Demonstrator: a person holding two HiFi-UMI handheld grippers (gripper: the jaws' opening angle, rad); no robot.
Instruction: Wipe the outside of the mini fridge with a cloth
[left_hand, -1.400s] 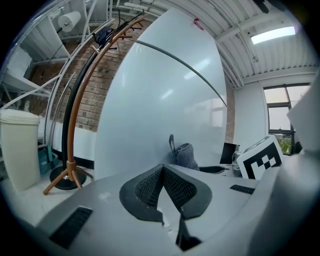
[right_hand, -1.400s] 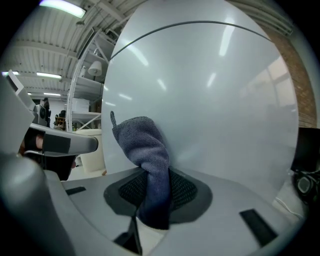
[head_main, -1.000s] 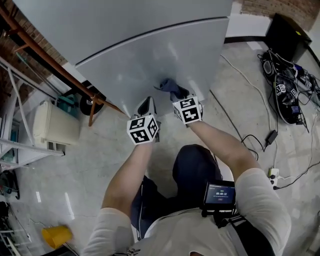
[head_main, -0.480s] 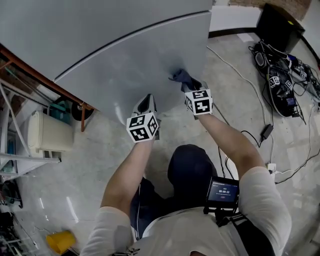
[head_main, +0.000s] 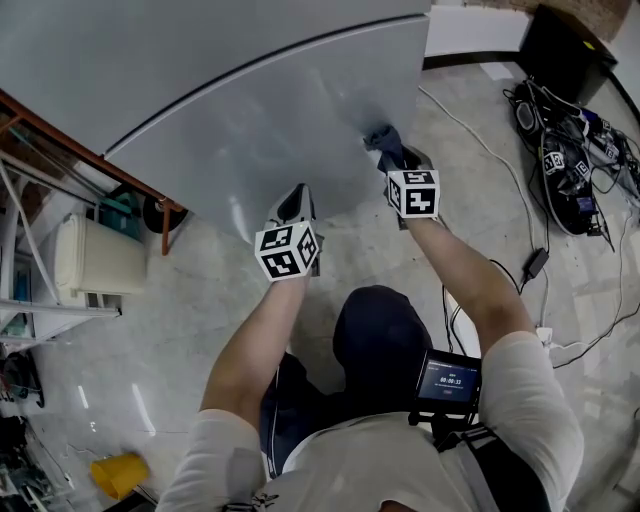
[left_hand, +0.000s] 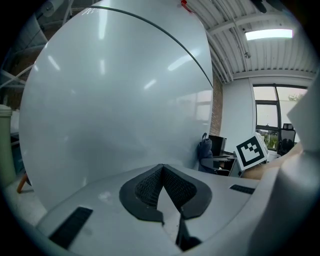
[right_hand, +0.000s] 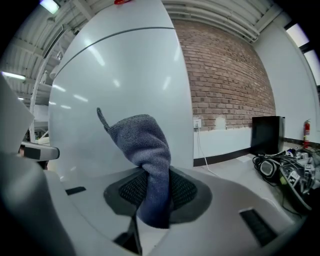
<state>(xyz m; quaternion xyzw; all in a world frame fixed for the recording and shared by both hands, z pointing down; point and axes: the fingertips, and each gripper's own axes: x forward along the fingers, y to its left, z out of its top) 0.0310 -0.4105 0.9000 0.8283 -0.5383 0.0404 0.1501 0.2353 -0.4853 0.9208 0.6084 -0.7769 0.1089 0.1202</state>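
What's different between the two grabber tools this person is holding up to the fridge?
The left gripper is closed on nothing; the right gripper pinches a grey-blue cloth in its fingers. In the head view, the right gripper is by the fridge door's right edge; the left gripper sits nearer the door's middle. Both point at the fridge.

Floor (head_main: 150, 340): pale tiles. A black box (head_main: 565, 55) stands at its far right corner, against a brick wall (right_hand: 225, 75). A tangle of cables and headsets (head_main: 565, 150) lies just beside the box, along the right edge. A black power adapter (head_main: 533, 263) and a white power strip (head_main: 545, 340) lie nearer on the same side. A cream container (head_main: 95, 270) sits at the left edge, near a rust-coloured pipe (head_main: 60, 135). A yellow object (head_main: 118, 473) occupies the near left corner.
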